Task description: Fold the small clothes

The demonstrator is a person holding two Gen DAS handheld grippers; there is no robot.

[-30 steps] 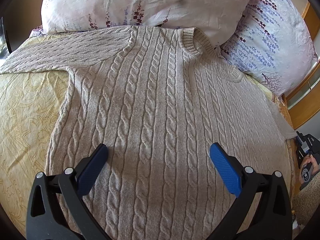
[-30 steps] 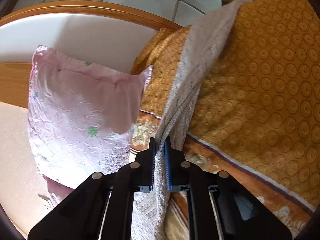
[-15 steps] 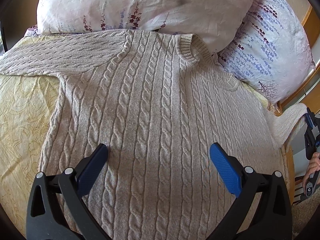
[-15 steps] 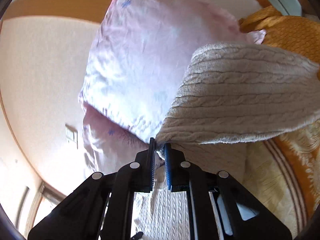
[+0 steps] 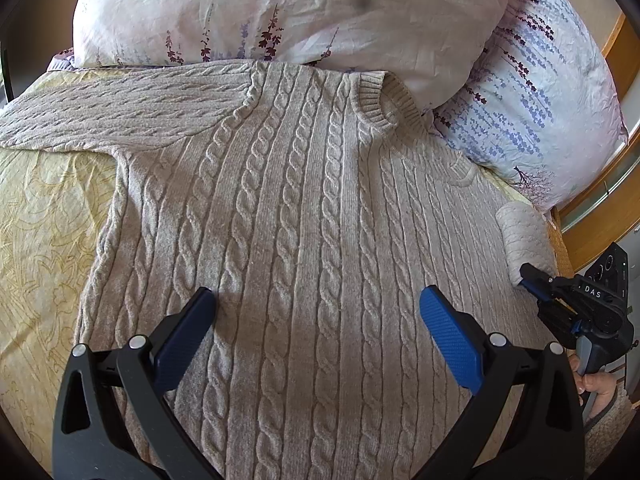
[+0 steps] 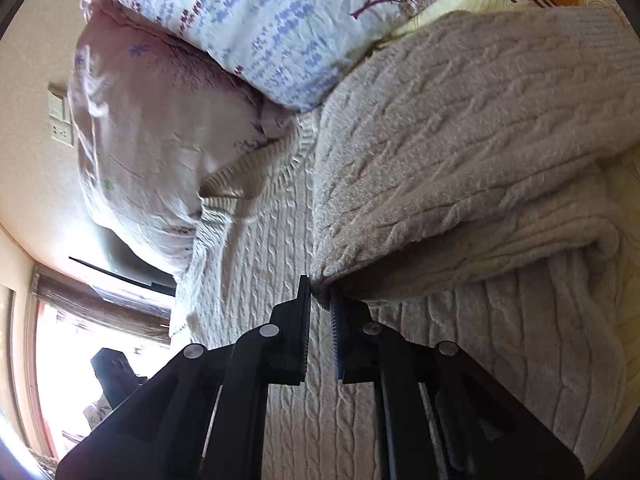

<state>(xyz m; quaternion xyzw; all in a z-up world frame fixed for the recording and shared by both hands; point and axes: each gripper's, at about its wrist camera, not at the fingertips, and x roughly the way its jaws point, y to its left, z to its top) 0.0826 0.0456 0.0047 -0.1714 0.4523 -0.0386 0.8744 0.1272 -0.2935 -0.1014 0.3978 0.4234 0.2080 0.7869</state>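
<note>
A beige cable-knit sweater (image 5: 304, 216) lies flat, front up, on a yellow bedspread (image 5: 44, 216), its collar toward the pillows. Its left sleeve (image 5: 120, 108) stretches out to the left. My left gripper (image 5: 316, 332) is open and empty, hovering over the sweater's lower body. My right gripper (image 6: 320, 300) is shut on the cuff end of the right sleeve (image 6: 460, 152) and holds it folded over the sweater's body. In the left wrist view the right gripper (image 5: 532, 278) shows at the right edge with the rolled sleeve (image 5: 522, 236).
Two floral pillows (image 5: 304, 12) (image 5: 532, 92) lie at the head of the bed, touching the collar. A wooden bed frame (image 5: 600, 216) runs along the right. A wall socket (image 6: 60, 120) and a bright window (image 6: 80, 360) show in the right wrist view.
My right gripper has lifted the right sleeve from the side of the bed and carried it up over the sweater's right edge. The left gripper has stayed open and drifted slightly.
</note>
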